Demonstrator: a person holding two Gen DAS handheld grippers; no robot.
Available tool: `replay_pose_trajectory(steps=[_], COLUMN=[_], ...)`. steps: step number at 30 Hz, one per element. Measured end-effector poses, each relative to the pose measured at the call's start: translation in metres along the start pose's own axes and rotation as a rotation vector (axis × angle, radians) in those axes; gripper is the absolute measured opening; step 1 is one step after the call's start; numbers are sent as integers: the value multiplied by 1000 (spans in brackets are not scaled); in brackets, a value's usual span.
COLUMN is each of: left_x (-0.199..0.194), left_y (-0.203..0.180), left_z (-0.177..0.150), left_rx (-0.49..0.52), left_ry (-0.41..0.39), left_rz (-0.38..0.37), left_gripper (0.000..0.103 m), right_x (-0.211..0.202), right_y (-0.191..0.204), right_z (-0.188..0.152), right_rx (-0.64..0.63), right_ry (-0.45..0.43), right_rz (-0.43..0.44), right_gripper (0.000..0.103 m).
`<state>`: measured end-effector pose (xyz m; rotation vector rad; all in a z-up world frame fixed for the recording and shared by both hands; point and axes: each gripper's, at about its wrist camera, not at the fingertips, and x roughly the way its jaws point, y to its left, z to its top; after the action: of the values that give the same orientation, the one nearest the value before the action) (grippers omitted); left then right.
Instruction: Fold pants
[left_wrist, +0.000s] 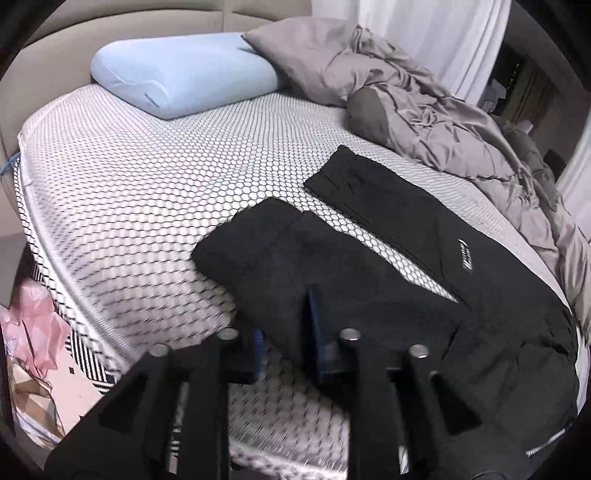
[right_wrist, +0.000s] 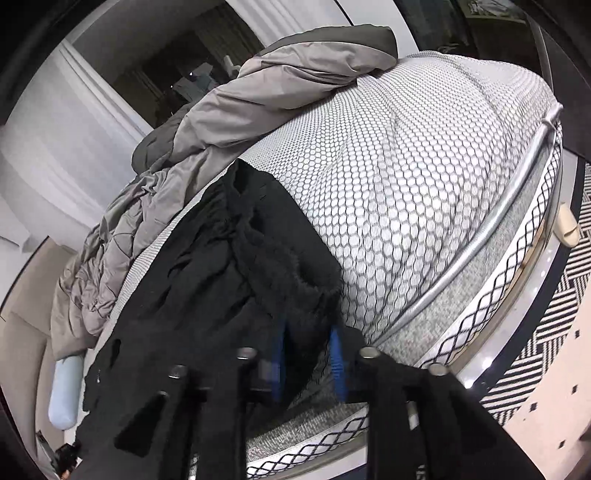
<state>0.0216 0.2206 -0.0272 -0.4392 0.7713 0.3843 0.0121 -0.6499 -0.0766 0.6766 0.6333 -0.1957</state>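
**Leg fold laid, waist end being taken up**

Black pants spread on the honeycomb-patterned mattress, near its front edge, with the grey duvet bunched just beyond them and the blue pillow well apart at the head of the bed. One leg doubled back on itself into a short thick slab; the other still stretched out flat towards the duvet, a wedge of bare mattress showing between the two.

Left gripper partly open, holding nothing: blue pads apart, poised over the near edge of the doubled leg, one pad against the dark cloth and the other over the mattress. Angled down at the bed from the front.

Right gripper narrowed onto the fuzzy, rumpled waist end, a bunch of black cloth filling the gap between its pads; by the look of it, gripped rather than merely straddled. Tilted down and rolled over to one side, close to the mattress edge.

Judged to be early in the fold: one leg shortened, the second untouched. Next move likely calls for the same fold on the long leg, or for bringing the waist over, so a firm hold on all the layers at the waist and a fresh grip for the free left claw, without dragging the slab already laid
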Motion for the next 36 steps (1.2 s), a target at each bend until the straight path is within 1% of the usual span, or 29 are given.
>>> replay_pose_trajectory(steps=[1,2,3,4,6,7,8,9,11,12,13,14,15,16,18,20,22,24,25,26,27,28,29,30,31,32,33,34,36], left_x=[-7,-16,-26,-34,-35,-28,-21,-10,14,21,24,23,22,17,6,-2,5,14,20,21,23,24,27,30,34,37,40,38,27], left_y=[4,9,15,19,23,21,20,17,13,12,10,6,4,3,2,4,13,19,20,19,18,17,14,12,10,6,4,4,10], left_z=[-2,-5,-8,-11,-14,-15,-16,-17,-19,-20,-20,-19,-19,-17,-13,-13,-17,-22,-23,-25,-24,-23,-22,-21,-18,-16,-13,-12,-11], left_rx=[-8,-19,-30,-43,-54,-44,-33,-25,-49,-70,-77,-66,-61,-70,-85,-63,-73,-104,-117,-115,-109,-107,-112,-115,-115,-105,-99,-106,-109], left_ry=[-9,-26,-45,-57,-27,7,33,70,129,134,116,87,76,53,-2,-20,18,66,75,74,71,72,74,72,68,63,65,58,24], left_rz=[13,20,9,-13,-63,-86,-86,-82,-105,-109,-111,-110,-110,-119,-137,-128,-127,-133,-142,-151,-157,-172,-194,-204,-188,-167,-159,-165,-165], left_gripper=[44,60,63,63,63,63,63,63,61,58,54,34,8,2,0,0,0,5,6,11,19,25,36,36,34,11,0,0,0], right_x=[-2,-6,-9,-10,-7,-7,-5,-3,-2,0,2,4,3,5,-9,-21,-17,-2,1,4,6,7,10,12,16,19,20,21,8], right_y=[0,2,4,4,3,4,4,5,2,2,3,3,6,11,14,11,2,-8,-12,-16,-17,-16,-13,-12,-9,-6,-3,0,-3], right_z=[0,-3,-5,-6,-7,-6,-4,-2,-1,-1,0,0,1,3,4,4,4,1,0,-2,-4,-6,-6,-5,-4,-3,-3,-1,0], right_rx=[-2,-13,-19,-18,1,6,15,19,35,45,51,46,16,-5,-34,-38,5,59,81,108,120,118,105,99,88,78,57,28,25], right_ry=[-8,-13,-13,-8,-1,-2,-4,2,5,12,12,9,2,-3,-59,-88,-51,19,30,42,47,50,54,52,48,46,49,51,14], right_rz=[15,32,49,60,94,105,114,108,101,103,97,85,71,64,79,73,80,103,114,149,175,185,193,192,191,178,160,141,150], right_gripper=[38,45,47,51,53,57,59,59,59,59,57,44,31,15,13,13,15,26,34,44,49,52,52,52,52,48,37,13,11])
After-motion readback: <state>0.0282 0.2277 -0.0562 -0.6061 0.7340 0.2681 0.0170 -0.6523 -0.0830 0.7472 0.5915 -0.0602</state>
